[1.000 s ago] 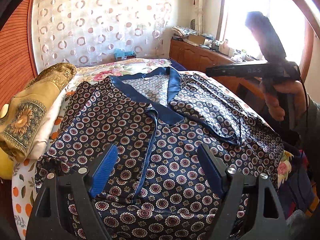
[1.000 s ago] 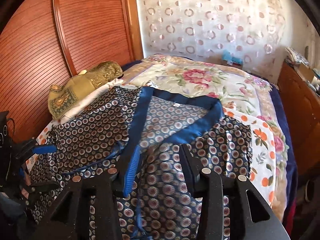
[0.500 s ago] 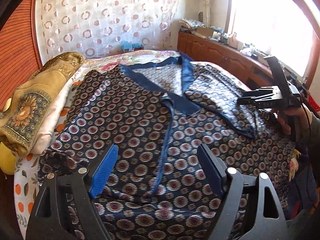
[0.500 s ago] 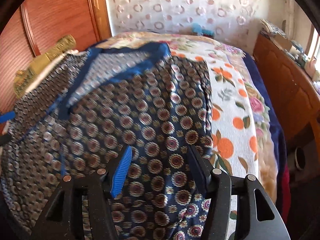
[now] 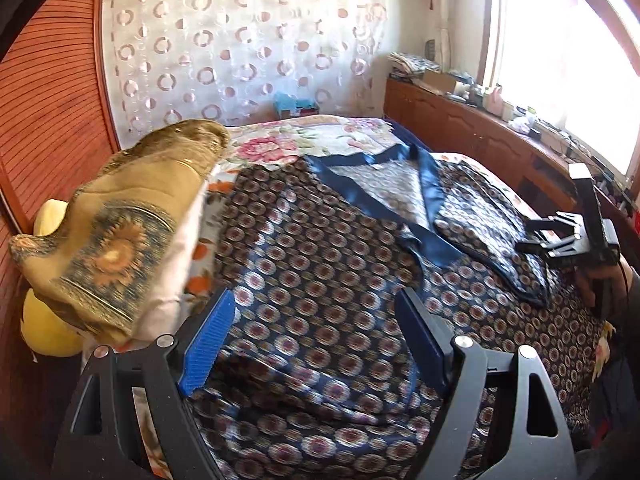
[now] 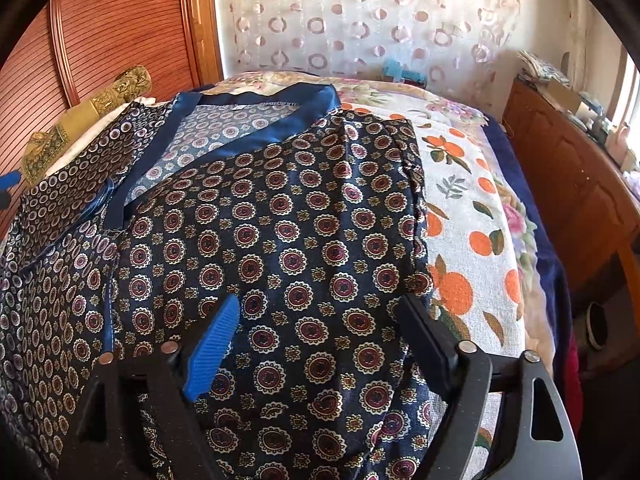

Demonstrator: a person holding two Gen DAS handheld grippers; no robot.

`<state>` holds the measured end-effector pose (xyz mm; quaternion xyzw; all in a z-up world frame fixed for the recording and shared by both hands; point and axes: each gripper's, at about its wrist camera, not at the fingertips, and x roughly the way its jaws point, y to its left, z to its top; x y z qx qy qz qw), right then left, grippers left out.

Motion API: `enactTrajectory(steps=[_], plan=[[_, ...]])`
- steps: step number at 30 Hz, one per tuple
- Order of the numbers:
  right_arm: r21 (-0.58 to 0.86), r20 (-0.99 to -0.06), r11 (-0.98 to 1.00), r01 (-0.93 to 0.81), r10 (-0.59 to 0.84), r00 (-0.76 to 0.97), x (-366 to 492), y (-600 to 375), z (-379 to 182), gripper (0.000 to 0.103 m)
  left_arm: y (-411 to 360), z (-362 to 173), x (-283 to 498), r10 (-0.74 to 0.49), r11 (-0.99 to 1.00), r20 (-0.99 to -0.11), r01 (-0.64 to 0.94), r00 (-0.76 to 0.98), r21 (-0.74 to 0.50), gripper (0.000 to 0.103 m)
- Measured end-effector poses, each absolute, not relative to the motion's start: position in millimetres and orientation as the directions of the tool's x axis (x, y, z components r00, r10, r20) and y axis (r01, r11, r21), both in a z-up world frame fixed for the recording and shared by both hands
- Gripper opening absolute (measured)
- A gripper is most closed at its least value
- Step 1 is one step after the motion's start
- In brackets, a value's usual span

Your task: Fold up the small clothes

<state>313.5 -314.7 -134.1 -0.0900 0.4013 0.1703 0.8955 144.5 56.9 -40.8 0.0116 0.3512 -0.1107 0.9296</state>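
Our left gripper (image 5: 316, 344) hangs with fingers spread wide over the navy patterned garment (image 5: 320, 264), gripping nothing; our right gripper (image 6: 324, 340) is likewise spread apart above the same cloth; the garment lies spread flat on the bed (image 6: 472, 216), blue collar (image 6: 256, 100) toward the curtain (image 6: 360, 12), one sleeve folded inward; a gold cushion (image 5: 116, 232) sits beside it.
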Motion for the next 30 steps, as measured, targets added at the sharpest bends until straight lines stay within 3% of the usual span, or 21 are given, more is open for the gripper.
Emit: enactTrajectory(steps=[8, 11, 14, 16, 22, 30], plan=[[-0.029, -0.767, 0.919, -0.392, 0.231, 0.598, 316.7, -313.1, -130.5, 0.092, 71.2, -37.2, 200.7, -0.22, 0.968, -0.689, 0.242, 0.691, -0.067, 0.082], [-0.021, -0.782, 0.919, -0.393, 0.23, 0.58, 320.2, -311.9, -125.0, 0.091, 69.1, -44.2, 227.8, -0.235, 0.962, -0.718, 0.263, 0.656, -0.075, 0.073], [-0.017, -0.752, 0.911, -0.412, 0.26, 0.606, 322.0, -313.0, -109.0, 0.091, 63.9, -56.3, 253.2, -0.243, 0.957, -0.753, 0.278, 0.611, -0.083, 0.071], [-0.028, -0.736, 0.912, -0.41, 0.259, 0.625, 330.1, -316.0, -97.7, 0.091, 57.8, -64.2, 269.1, -0.234, 0.956, -0.776, 0.285, 0.585, -0.073, 0.061], [-0.078, -0.743, 0.917, -0.39, 0.207, 0.636, 373.6, -328.0, -91.1, 0.091, 47.6, -79.0, 311.4, -0.174, 0.961, -0.821, 0.274, 0.544, -0.022, 0.061], [-0.069, -0.766, 0.93, -0.362, 0.183, 0.617, 417.3, -334.7, -110.3, 0.091, 42.5, -91.6, 336.5, -0.161, 0.955, -0.841, 0.297, 0.517, 0.0, 0.046]])
